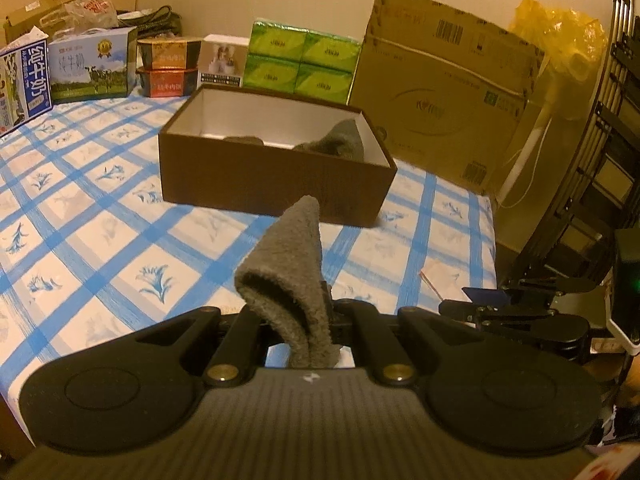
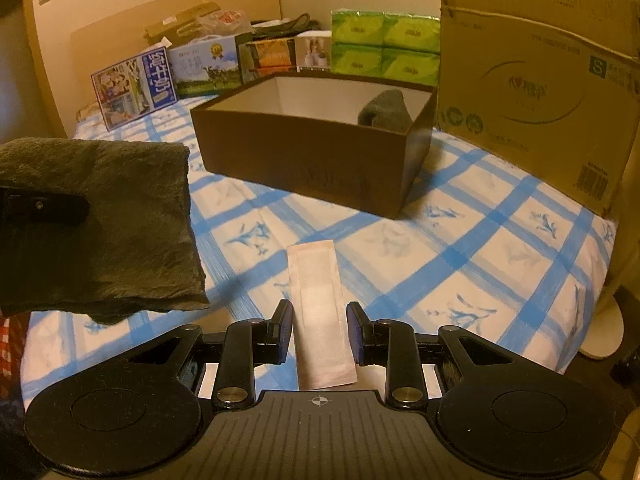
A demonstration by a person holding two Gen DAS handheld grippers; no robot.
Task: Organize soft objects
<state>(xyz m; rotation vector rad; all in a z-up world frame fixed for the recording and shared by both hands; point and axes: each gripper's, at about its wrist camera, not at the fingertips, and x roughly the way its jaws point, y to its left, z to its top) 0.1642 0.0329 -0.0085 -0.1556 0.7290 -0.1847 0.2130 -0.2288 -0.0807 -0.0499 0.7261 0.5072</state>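
Two grippers going here, and only one of them is actually doing any work. My left gripper [image 1: 308, 316] is clamping a folded grey cloth [image 1: 292, 276] between its fingers, jaws fully closed on it, with the fold sticking up and forward toward the brown box [image 1: 256, 176]. I'm holding it pinched low on the fold so it's hanging clear of the checked bedsheet [image 1: 100, 216] instead of dragging. From the right wrist view the same cloth [image 2: 104, 224] is showing up as a big dark slab off to the near left of the box, well short of it.

The box is sitting open on the sheet in front of both grippers, and there's already grey fabric [image 1: 340, 140] slumped inside against its right end wall. So I'm guessing that's the drop spot, and this cloth is going in beside it, where there's plenty of room at the left end.

My right gripper [image 2: 318, 336] is idling with its jaws partly apart and gripping nothing. A pale flat packet [image 2: 320, 312] is lying on the sheet on the near side of the box, lined up with the gap between the fingers, but I can't tell if the pads are touching it. Doesn't look like it to me.

Next bit, I reckon: carrying the cloth over the box's near wall and letting go.
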